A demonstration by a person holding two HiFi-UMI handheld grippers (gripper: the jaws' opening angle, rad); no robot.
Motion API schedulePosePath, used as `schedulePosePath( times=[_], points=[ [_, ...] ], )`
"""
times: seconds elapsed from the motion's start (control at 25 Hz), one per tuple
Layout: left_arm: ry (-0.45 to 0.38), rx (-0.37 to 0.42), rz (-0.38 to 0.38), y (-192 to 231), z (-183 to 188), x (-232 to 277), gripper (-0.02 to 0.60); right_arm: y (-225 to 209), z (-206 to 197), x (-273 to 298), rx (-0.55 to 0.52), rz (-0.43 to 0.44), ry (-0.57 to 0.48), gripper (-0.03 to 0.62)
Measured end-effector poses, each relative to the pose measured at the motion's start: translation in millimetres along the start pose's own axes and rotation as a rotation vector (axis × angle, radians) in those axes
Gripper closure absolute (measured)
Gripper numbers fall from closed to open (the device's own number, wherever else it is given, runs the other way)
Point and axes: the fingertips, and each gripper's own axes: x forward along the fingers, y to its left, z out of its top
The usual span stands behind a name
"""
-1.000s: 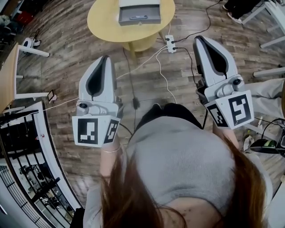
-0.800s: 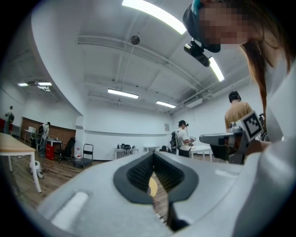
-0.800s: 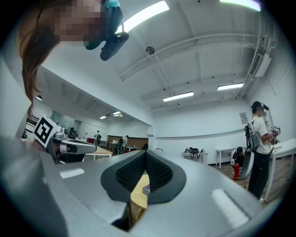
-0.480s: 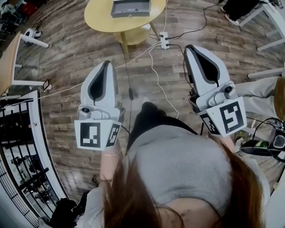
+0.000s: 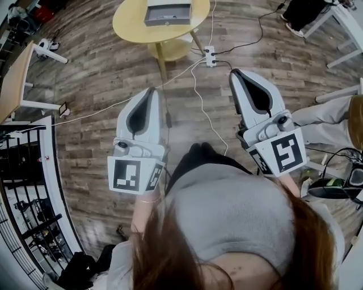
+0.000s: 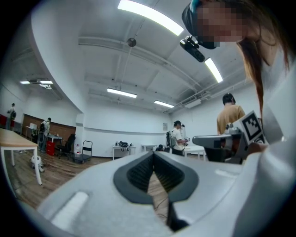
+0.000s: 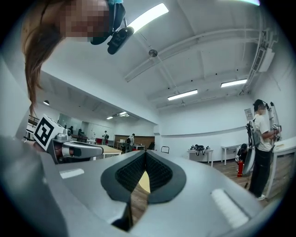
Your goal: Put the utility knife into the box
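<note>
A grey box [image 5: 167, 12] stands on the round yellow table [image 5: 136, 28] at the top of the head view, far beyond both grippers. Something small lies in the box, too small to tell as the utility knife. My left gripper [image 5: 152, 90] is held level over the wood floor, shut and empty. My right gripper [image 5: 237, 73] is beside it, also shut with nothing in it. In the left gripper view the left gripper [image 6: 154, 152] has its tips touching. The right gripper [image 7: 145, 152] shows a slice of the yellow table [image 7: 141, 183] behind its pads.
A white power strip [image 5: 211, 55] with cables lies on the floor between me and the table. A wooden desk [image 5: 11, 85] and a black railing [image 5: 28, 187] are at the left. A seated person's leg [image 5: 323, 116] is at the right. Other people stand far off.
Both grippers have drifted lower and closer together in the head view. Both stay shut and empty. The table and box remain at the top of the picture.
</note>
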Motion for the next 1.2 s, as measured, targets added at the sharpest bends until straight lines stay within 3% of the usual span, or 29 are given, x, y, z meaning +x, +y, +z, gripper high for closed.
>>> schedulePosePath(
  times=[0.32, 1.2],
  points=[
    [0.004, 0.000, -0.050, -7, -1, -8, 0.586, 18, -1, 3, -0.010, 0.005, -0.003, 0.591],
    [-0.035, -0.002, -0.065, -5, 6, -4, 0.586, 29, -8, 14, -0.017, 0.015, 0.030, 0.591]
  ],
)
